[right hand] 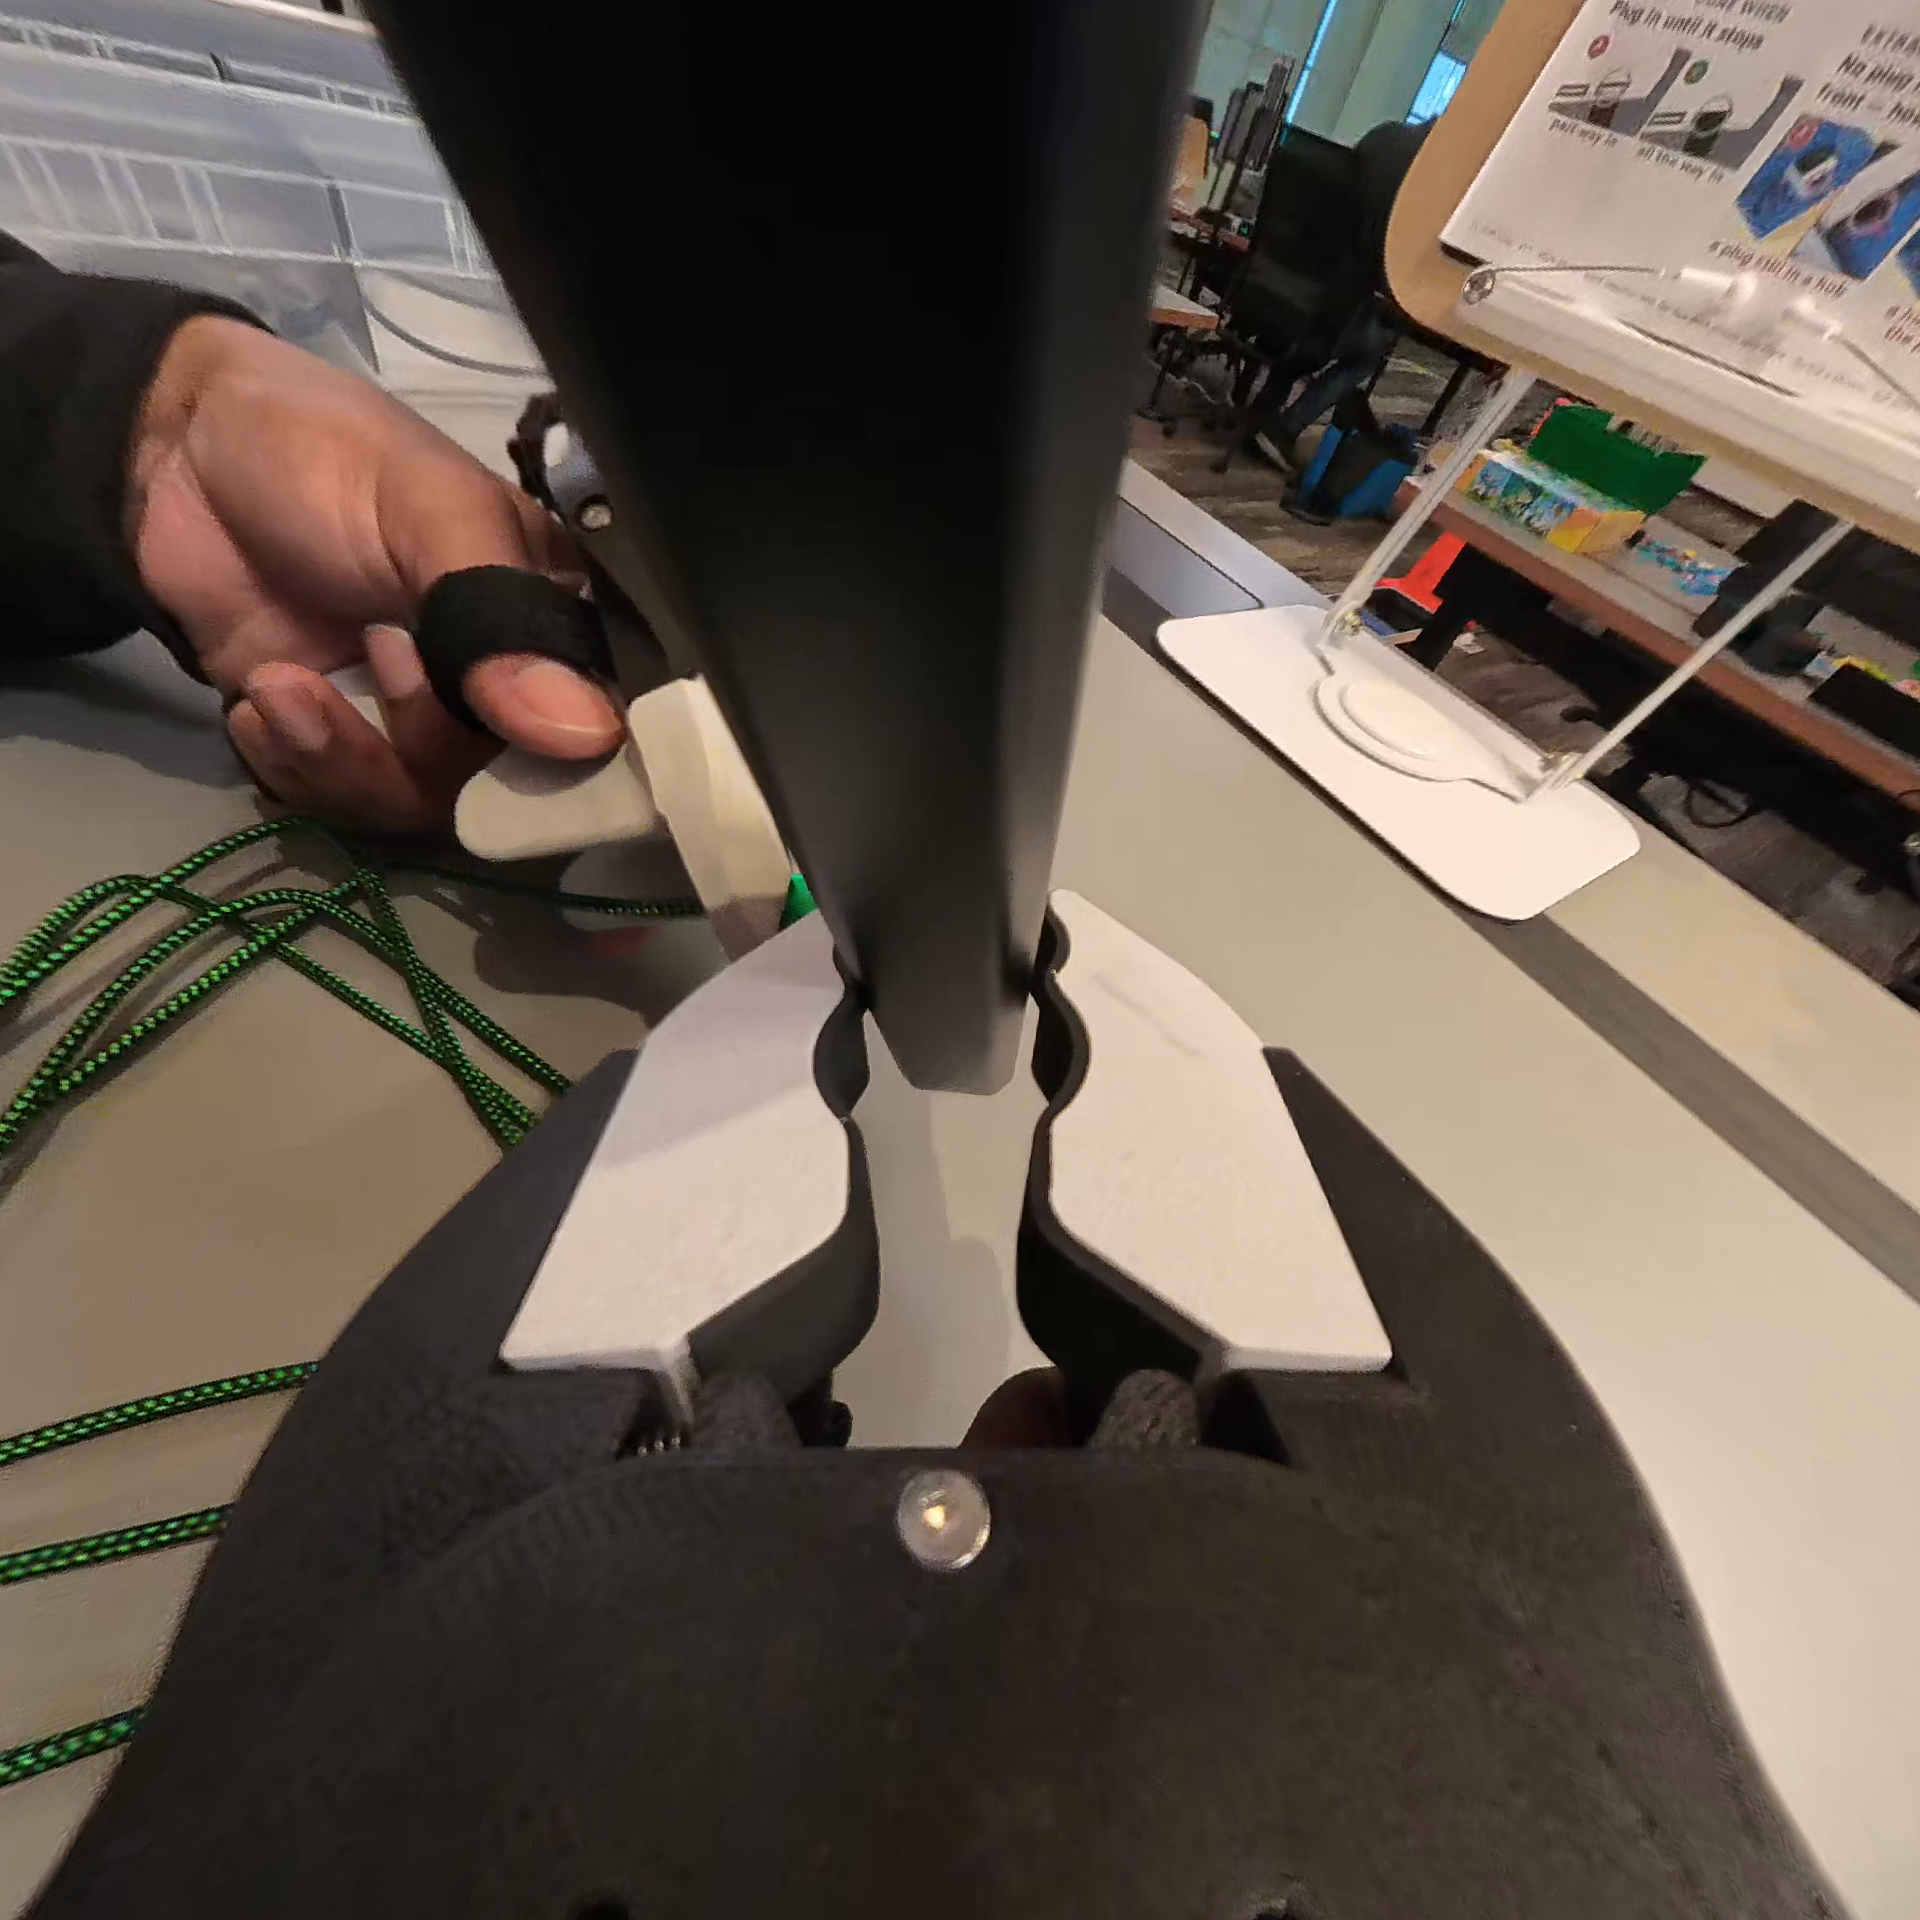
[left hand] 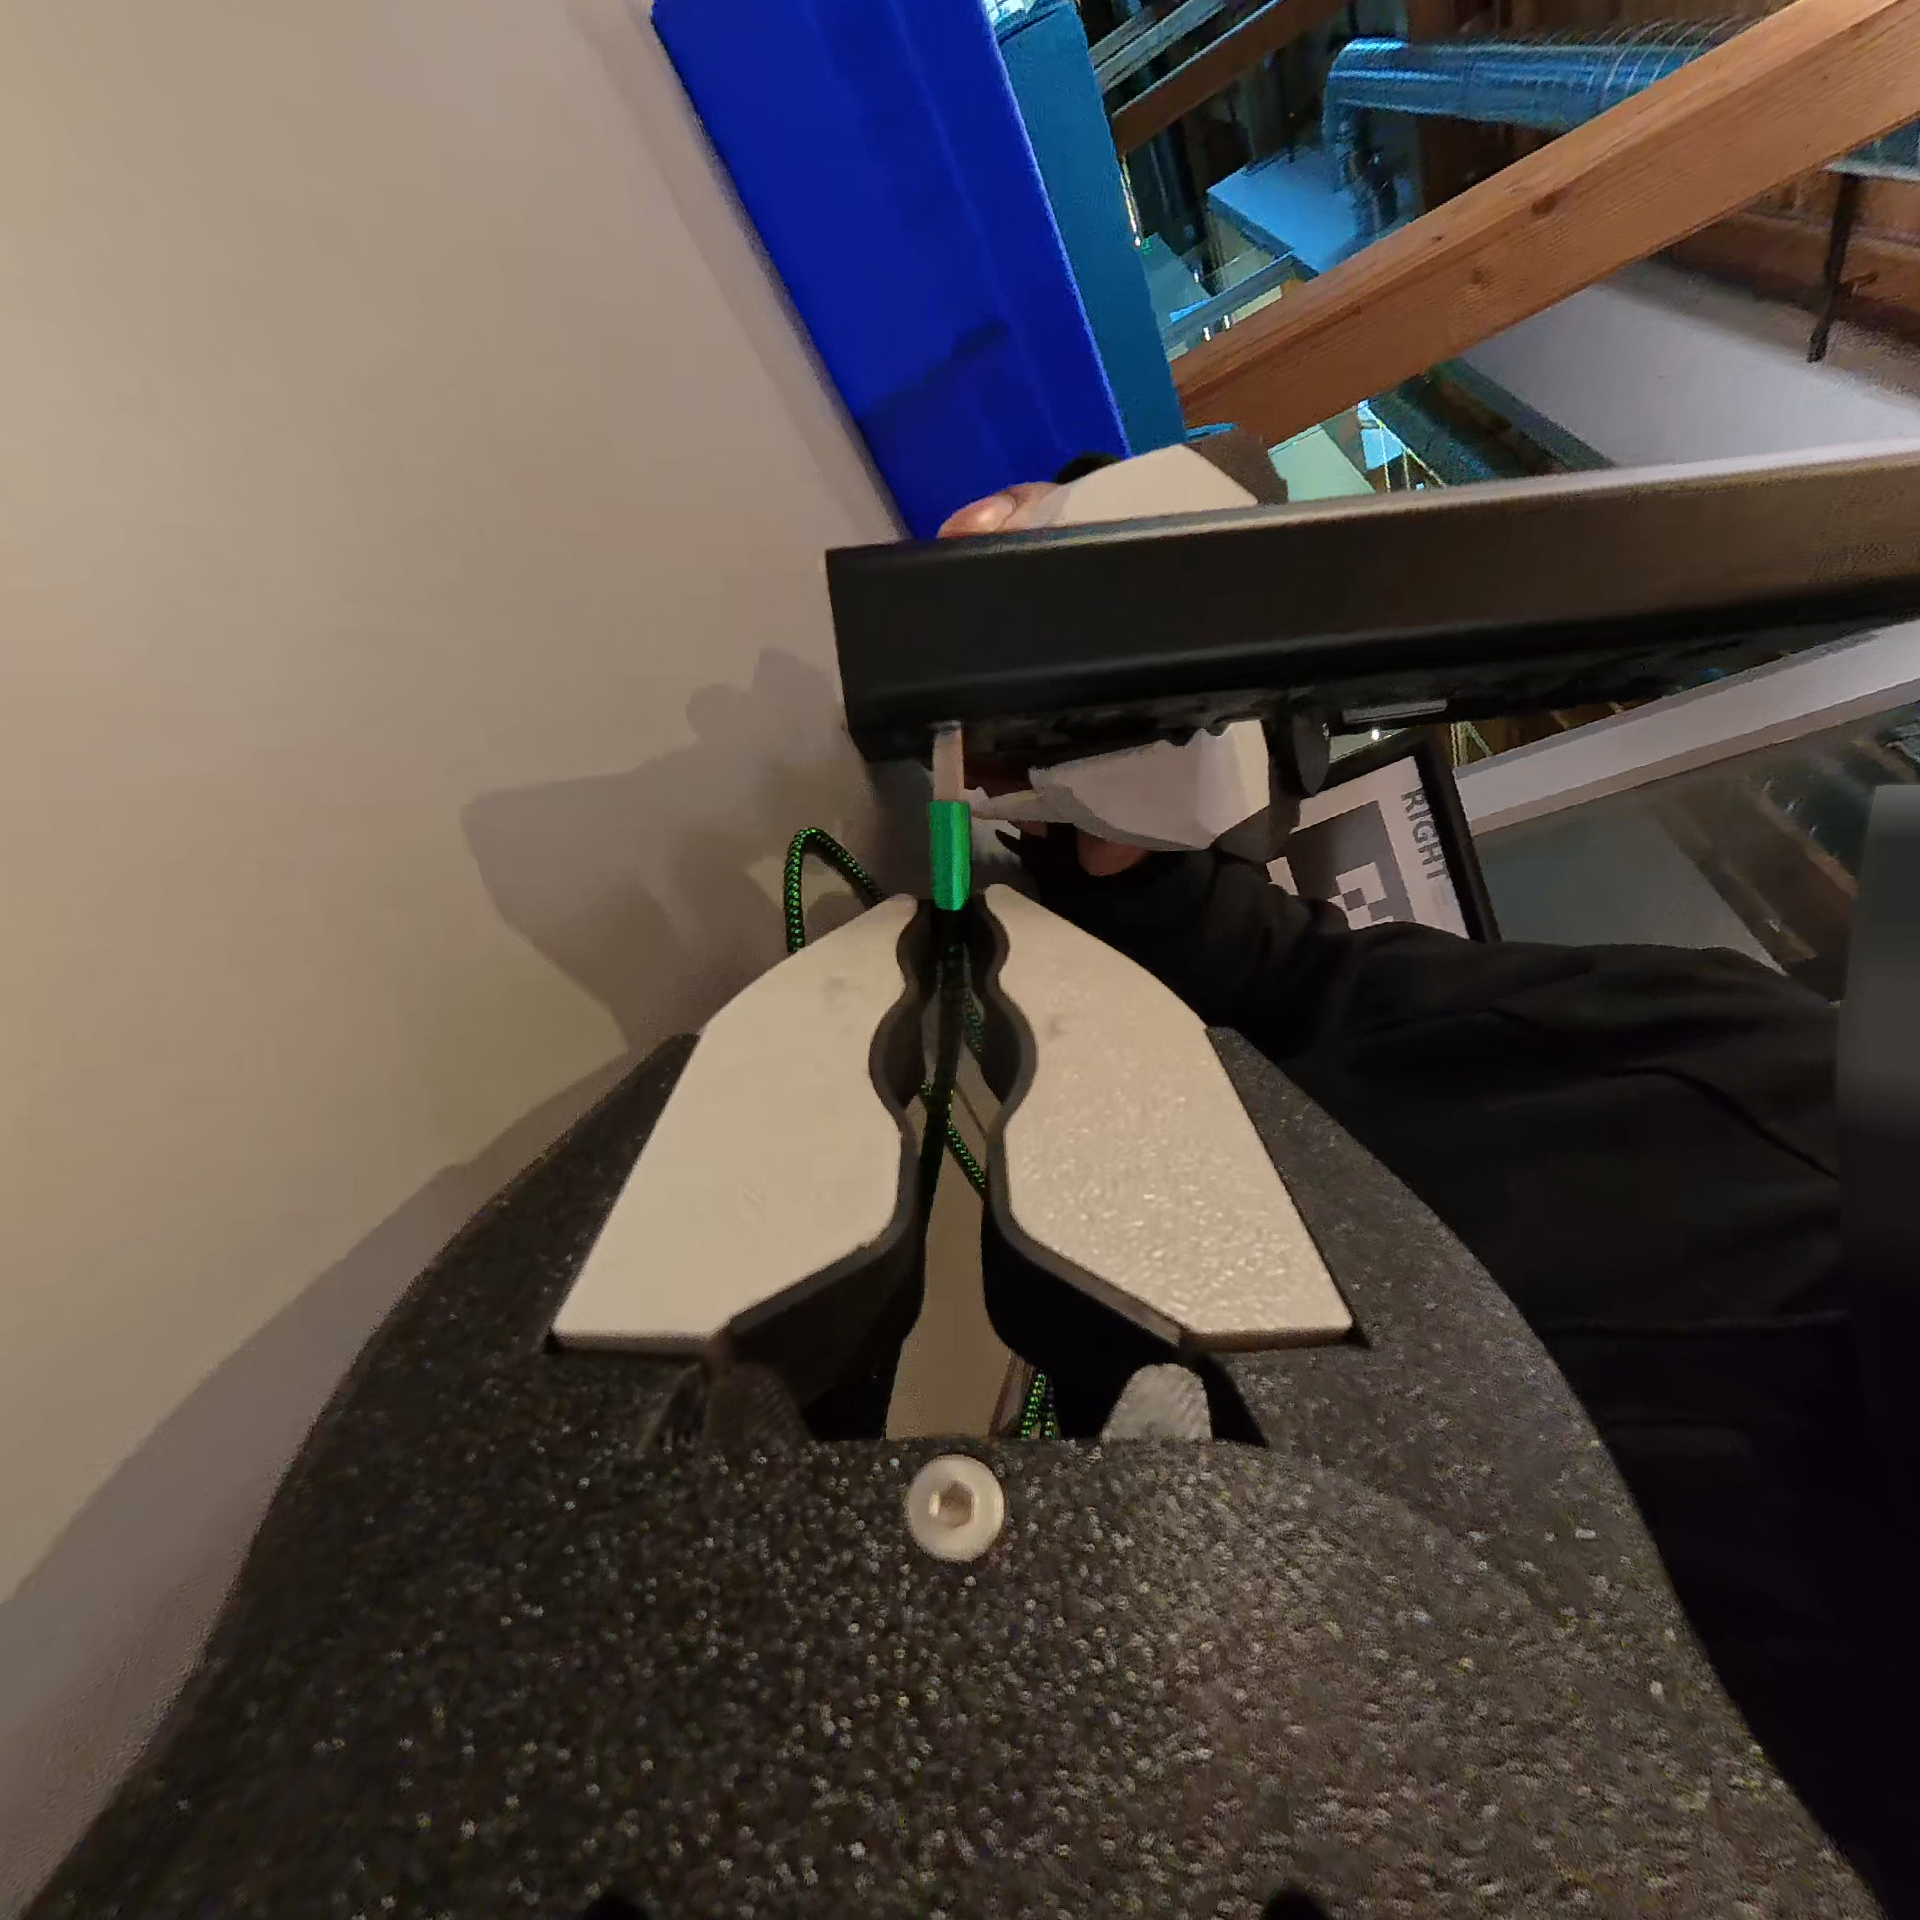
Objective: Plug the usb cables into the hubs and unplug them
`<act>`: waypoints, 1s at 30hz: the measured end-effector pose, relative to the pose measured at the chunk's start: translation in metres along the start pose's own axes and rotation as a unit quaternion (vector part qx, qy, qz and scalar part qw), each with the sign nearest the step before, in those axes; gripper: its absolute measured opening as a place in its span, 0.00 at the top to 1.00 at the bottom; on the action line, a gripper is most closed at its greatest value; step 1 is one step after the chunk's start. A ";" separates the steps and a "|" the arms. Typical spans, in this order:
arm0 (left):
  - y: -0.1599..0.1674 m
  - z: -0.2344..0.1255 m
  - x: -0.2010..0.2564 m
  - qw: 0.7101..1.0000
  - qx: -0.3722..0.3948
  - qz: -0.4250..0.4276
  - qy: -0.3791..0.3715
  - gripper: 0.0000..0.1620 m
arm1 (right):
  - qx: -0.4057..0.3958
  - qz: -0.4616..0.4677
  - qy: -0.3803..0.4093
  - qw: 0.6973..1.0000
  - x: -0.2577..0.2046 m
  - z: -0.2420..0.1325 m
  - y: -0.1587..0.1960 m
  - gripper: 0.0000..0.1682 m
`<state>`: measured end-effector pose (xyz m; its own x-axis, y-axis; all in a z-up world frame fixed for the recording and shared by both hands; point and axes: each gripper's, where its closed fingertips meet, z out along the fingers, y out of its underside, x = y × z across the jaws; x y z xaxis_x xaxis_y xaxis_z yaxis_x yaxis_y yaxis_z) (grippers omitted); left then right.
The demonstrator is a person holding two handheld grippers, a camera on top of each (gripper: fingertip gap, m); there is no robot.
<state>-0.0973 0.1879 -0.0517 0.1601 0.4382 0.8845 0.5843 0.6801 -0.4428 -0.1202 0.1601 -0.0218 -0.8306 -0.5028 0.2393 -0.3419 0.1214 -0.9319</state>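
Note:
My left gripper [left hand: 948, 910] is shut on a green USB plug [left hand: 947, 854] with a green-black braided cable [left hand: 821, 868]. The plug's metal tip sits at a port on the near end of a long black hub [left hand: 1351, 613]. My right gripper [right hand: 943, 971] is shut on the same black hub [right hand: 831, 468], which it holds lifted and tilted above the table. The right gripper's white fingers [left hand: 1132, 790] also show in the left wrist view, above and below the hub. In the right wrist view the left gripper's white fingers [right hand: 582, 800] and a hand [right hand: 312, 561] are left of the hub.
Loops of green-black cable [right hand: 260, 935] lie on the grey table [right hand: 1299, 1039] at left. A white stand base [right hand: 1403, 769] holding an instruction board [right hand: 1662, 208] is at right. A blue bin [left hand: 914, 260] stands behind the hub by the table's edge. Tip to tip, the grippers are about 5 cm apart.

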 end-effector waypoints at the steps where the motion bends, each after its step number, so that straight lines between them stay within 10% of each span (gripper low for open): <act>1: 0.000 0.000 0.000 1.000 -0.001 0.000 0.000 0.97 | -0.003 -0.011 0.002 1.000 -0.001 0.000 0.000 0.83; 17: 0.015 0.011 -0.011 0.994 -0.050 0.057 -0.074 0.97 | -0.018 -0.129 -0.058 0.990 -0.022 -0.002 0.005 0.83; 30: 0.004 0.003 -0.016 0.993 -0.035 0.078 -0.080 0.89 | -0.047 -0.014 -0.045 0.998 -0.009 0.005 0.010 0.83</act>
<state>-0.0996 0.1851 -0.0678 0.1290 0.6266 0.7686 0.6170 0.5560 -0.5569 -0.1139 0.1618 -0.0344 -0.7793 -0.5809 0.2351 -0.4071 0.1841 -0.8946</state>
